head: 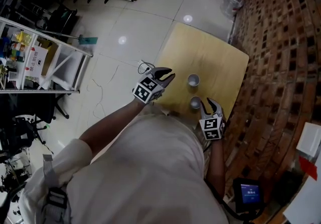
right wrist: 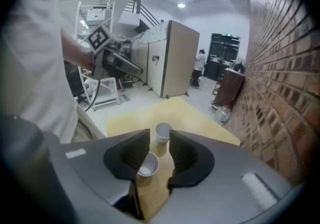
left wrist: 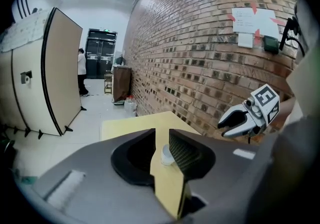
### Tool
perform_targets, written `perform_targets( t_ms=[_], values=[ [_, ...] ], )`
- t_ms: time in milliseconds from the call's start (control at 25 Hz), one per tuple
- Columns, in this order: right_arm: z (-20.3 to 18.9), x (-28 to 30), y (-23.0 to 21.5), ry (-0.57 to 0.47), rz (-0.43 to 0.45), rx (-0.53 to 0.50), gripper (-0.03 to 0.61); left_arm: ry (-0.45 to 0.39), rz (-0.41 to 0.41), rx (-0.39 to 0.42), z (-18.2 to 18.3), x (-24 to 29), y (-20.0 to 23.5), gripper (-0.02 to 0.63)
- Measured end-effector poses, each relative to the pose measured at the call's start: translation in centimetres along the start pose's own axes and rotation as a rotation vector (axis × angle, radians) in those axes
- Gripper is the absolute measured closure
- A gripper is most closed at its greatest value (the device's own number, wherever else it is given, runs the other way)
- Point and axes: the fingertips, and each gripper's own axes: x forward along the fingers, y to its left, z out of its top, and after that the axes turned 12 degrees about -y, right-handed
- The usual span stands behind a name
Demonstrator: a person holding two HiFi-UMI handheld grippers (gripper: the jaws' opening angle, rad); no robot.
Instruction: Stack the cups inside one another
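Head view looks steeply down on a pale yellow wooden desk [head: 215,52] beside a red brick wall [head: 281,42] at the right of the frame. Two small round white cups, paper by the look of them, stand upright and apart near the desk's lower edge: the farther cup [head: 193,80] higher in the picture, the nearer cup [head: 195,101] just below it. The right gripper [head: 205,103] is at the nearer cup, angled downward. In the right gripper view its jaws stand apart with that cup's open rim low in the gap, close to the left-hand jaw, and the pads do not seem to press on it, so nothing is gripped yet. The farther cup shows beyond, in line with the gap. The left gripper [head: 165,73] hangs by the desk's left edge, its jaws parted and empty. In the left gripper view one cup shows only far off through the gap. The step in hand looks like the approach to the first pick. The next move calls for centring the nearer cup between the jaws, closing lightly so the thin wall does not buckle, then lifting it clear and lowering it straight into the farther cup.
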Motion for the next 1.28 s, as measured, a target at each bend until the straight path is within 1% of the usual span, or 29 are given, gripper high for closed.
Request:
perform_targets(
  t_ms=[200,360,440,640,760,880,1000,1280],
  values=[
    [-4.5,2.0,3.8,0.142,0.121,-0.047,0.459,0.023,-0.012,-0.003,-0.7,-0.2,-0.7,0.500],
    [-8.1,3.6,5.7,0.238,0.179,-0.082,0.460,0.035,-0.011,-0.008,-1.2,-0.5,-0.9,0.499],
    [-9.6,4.4,6.2,0.270,0.195,-0.093,0.466,0.041,-0.007,-0.010,-1.4,-0.8,-0.9,0.499],
    [-12.0,6.2,7.5,0.312,0.246,-0.125,0.477,0.051,0.017,-0.015,-1.9,-1.7,-0.4,0.499],
    [-13.2,6.9,7.9,0.353,0.260,-0.143,0.483,0.055,0.032,-0.020,-2.1,-2.2,0.1,0.499],
    [-14.1,7.4,7.9,0.385,0.254,-0.141,0.491,0.061,0.041,-0.018,-2.2,-2.5,0.2,0.499],
    [-14.7,7.8,7.8,0.395,0.248,-0.157,0.503,0.065,0.044,-0.009,-2.2,-2.7,0.1,0.499],
    [-16.0,8.2,7.7,0.413,0.247,-0.189,0.526,0.070,0.058,-0.025,-2.9,-3.2,0.2,0.499]
  ],
)
